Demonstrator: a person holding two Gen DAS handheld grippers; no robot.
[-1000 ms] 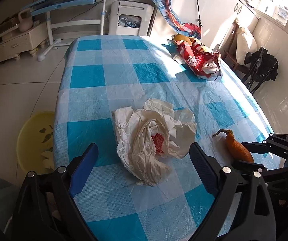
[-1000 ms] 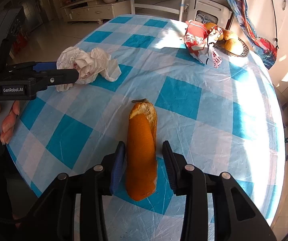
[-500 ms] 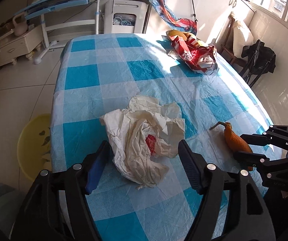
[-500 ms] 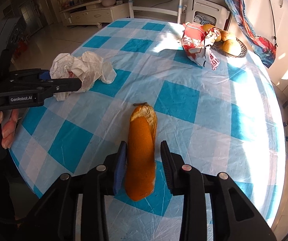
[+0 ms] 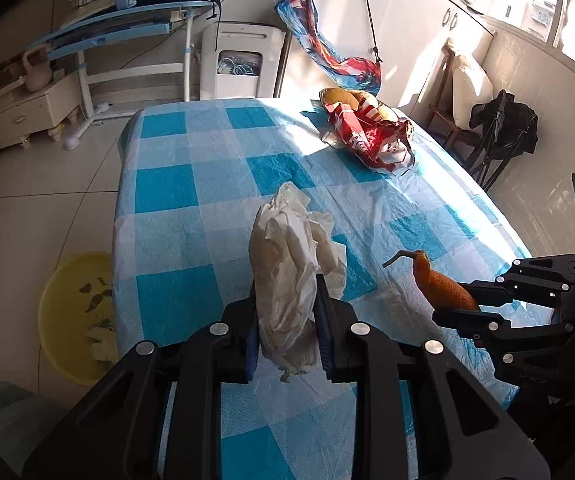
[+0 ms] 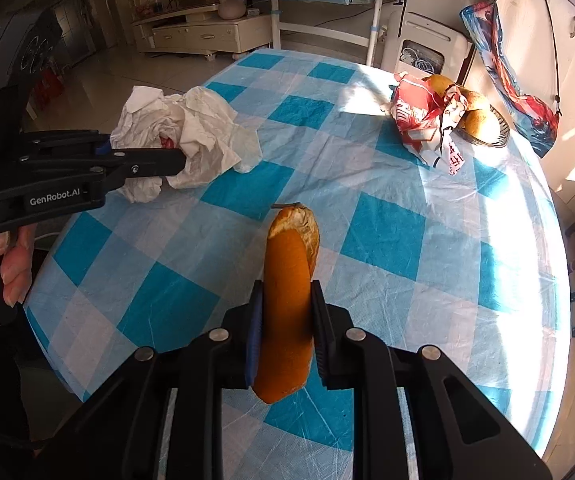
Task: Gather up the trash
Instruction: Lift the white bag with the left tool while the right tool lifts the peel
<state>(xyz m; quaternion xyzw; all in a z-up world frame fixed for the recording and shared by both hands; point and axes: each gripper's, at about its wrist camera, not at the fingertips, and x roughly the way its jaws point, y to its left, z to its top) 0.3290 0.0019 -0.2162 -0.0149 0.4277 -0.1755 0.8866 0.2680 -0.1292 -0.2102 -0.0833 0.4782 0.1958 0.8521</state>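
Since the earlier frame both tools have narrowed: the left tool [image 5: 285, 320] is closing on the crumpled paper [image 5: 291, 264], now bunched upright, near the table's [image 5: 191, 184] front left edge. At the front edge, the right tool [image 6: 287, 320] is closing on the orange peel [image 6: 289, 296], its long axis pointing away toward the far edge.

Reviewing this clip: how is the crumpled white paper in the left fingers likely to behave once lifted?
The crumpled white paper probably crushes easily: the left gripper's closing fingers squeeze it narrow. It looks light for its bulk. Loose flaps hanging past the fingers will likely flop and could snag on the checked tablecloth.
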